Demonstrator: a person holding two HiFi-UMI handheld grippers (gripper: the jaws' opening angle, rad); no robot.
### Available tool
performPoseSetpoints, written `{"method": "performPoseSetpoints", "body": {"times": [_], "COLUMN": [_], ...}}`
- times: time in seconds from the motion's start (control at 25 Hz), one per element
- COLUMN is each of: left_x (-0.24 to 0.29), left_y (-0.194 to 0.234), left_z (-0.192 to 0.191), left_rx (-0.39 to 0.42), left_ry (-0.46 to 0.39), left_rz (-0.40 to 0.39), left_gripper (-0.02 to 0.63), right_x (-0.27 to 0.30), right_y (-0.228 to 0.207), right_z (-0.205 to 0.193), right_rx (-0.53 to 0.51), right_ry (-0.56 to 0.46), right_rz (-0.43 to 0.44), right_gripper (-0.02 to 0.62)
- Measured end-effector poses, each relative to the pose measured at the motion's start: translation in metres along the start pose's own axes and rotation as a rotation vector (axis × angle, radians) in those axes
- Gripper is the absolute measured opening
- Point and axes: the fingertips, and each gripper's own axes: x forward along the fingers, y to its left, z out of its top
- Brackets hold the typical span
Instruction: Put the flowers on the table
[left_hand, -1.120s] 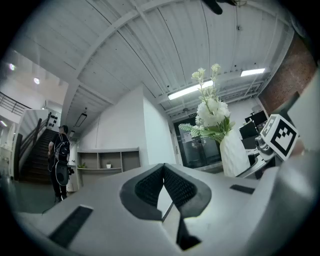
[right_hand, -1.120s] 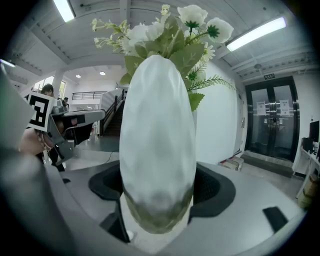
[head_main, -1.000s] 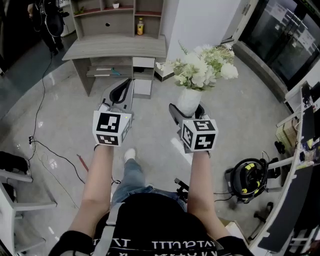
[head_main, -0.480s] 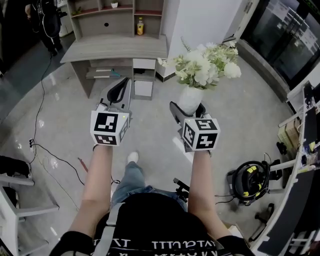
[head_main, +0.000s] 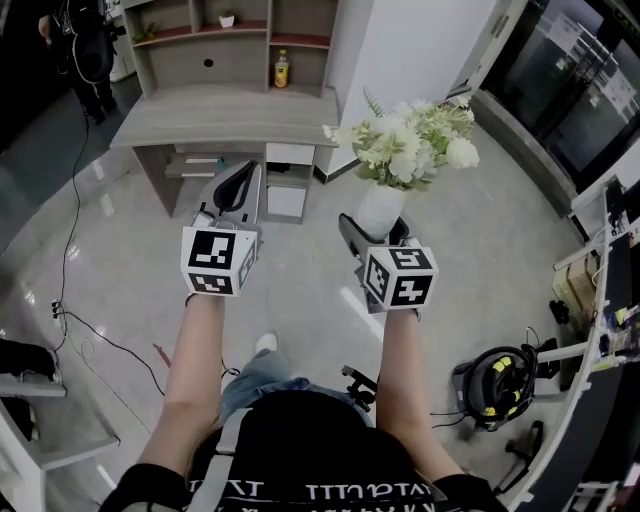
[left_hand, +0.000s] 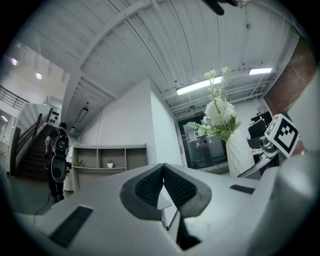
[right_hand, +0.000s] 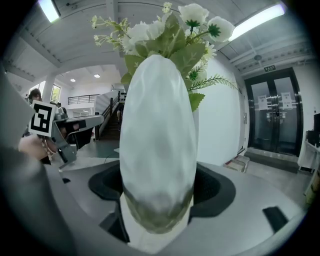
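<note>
A white vase (head_main: 379, 208) with white flowers and green leaves (head_main: 408, 142) is held upright in the air by my right gripper (head_main: 373, 225), whose jaws are shut on the vase's lower body. In the right gripper view the vase (right_hand: 156, 145) fills the middle, with the flowers (right_hand: 170, 27) on top. My left gripper (head_main: 235, 190) is held level beside it, shut and with nothing in it; its padded fingertips (left_hand: 172, 187) touch. The grey table (head_main: 225, 108) stands ahead, beyond both grippers, under a shelf unit.
The shelf unit (head_main: 235, 40) holds a bottle (head_main: 284, 68) and small pots. A person in black (head_main: 82, 50) stands at the far left. Cables (head_main: 95, 330) lie on the floor at left. A black and yellow machine (head_main: 492, 385) sits at right, near desks.
The table and shelf have drawn a little closer and lower in the head view. Both grippers and the vase keep the same hold and spacing.
</note>
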Motion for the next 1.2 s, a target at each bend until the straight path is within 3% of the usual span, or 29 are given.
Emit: {"method": "performPoseSetpoints", "body": {"times": [0.6,0.88,1.2], "left_x": [0.123,0.145,0.169], "left_y": [0.116,0.13,0.136], "left_z": [-0.044,-0.055,-0.069], "left_rx": [-0.047,-0.049,-0.052], "left_ry": [0.002,-0.001,0.007], "left_rz": [-0.03,-0.04,-0.037], "left_gripper": [0.011,0.011,0.011], "right_x": [0.158,0.184,0.205], "right_y": [-0.004,0.0,-0.025], "right_z": [0.054,0.05,0.044], "right_rx": [0.008,-0.022,-0.031], "right_ry": [-0.011,0.018,0.032], "right_rz": [-0.03,-0.037,-0.052], "right_gripper": [0.391,0.391,0.391]}}
